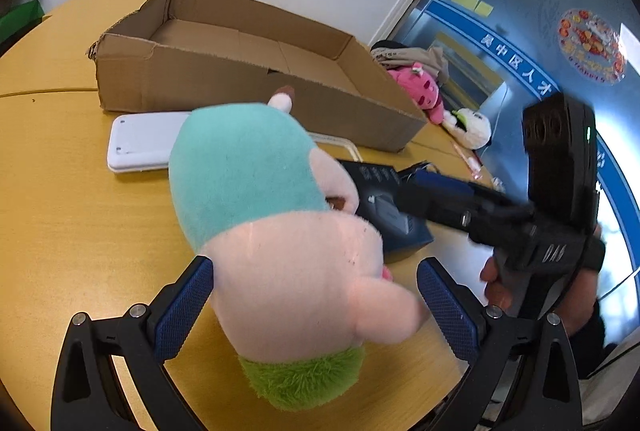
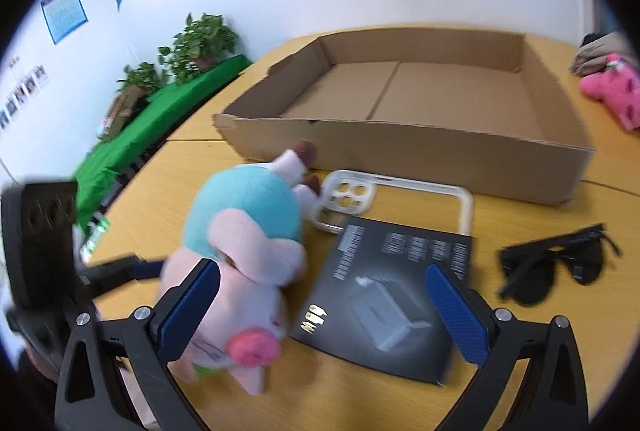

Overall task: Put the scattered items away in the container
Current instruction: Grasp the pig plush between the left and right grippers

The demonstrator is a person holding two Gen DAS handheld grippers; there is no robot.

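A pink plush pig in a teal shirt [image 1: 272,215] lies on the yellow table between the open fingers of my left gripper [image 1: 316,311]; the pads stand beside its head, apart from it. It also shows in the right wrist view [image 2: 244,255]. My right gripper [image 2: 322,311] is open over a dark box [image 2: 392,295], empty; it also appears in the left wrist view [image 1: 420,187]. The empty cardboard box [image 2: 420,147] stands behind, also seen in the left wrist view [image 1: 168,79].
A clear phone case [image 2: 360,199] lies before the carton, black sunglasses [image 2: 556,267] to the right. A white flat device [image 1: 140,143] lies left of the plush. Pink plush [image 2: 612,91] and a white plush [image 1: 472,127] sit at the far right. Plants [image 2: 200,43] stand on a green shelf.
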